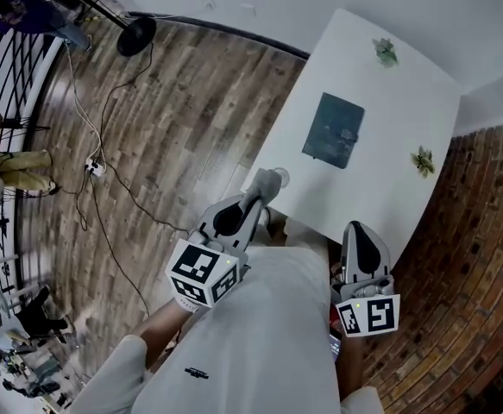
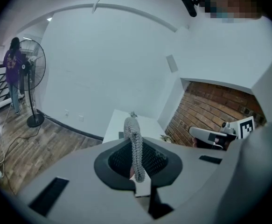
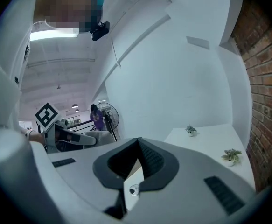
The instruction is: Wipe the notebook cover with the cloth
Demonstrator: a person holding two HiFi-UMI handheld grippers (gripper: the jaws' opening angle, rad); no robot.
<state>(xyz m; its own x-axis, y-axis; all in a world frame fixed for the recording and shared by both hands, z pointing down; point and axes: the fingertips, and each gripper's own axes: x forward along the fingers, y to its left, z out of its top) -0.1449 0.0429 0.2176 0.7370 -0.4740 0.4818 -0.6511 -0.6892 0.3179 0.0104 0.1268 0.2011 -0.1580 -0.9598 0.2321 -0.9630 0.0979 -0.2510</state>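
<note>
A dark teal notebook (image 1: 333,130) lies closed near the middle of the white table (image 1: 389,188). My left gripper (image 1: 267,182) hovers by the table's near left edge, shut on a grey knitted cloth (image 2: 136,146) that stands up between its jaws; the cloth (image 1: 271,179) shows at the tip in the head view. My right gripper (image 1: 361,241) is held near the person's body at the table's front edge, its jaws closed with nothing between them (image 3: 138,164). Both grippers are well short of the notebook.
Two small potted plants (image 1: 386,52) (image 1: 422,160) stand on the table's far and right parts. A standing fan (image 1: 135,33) and cables (image 1: 96,169) are on the wooden floor to the left. A brick wall (image 1: 475,257) runs along the right.
</note>
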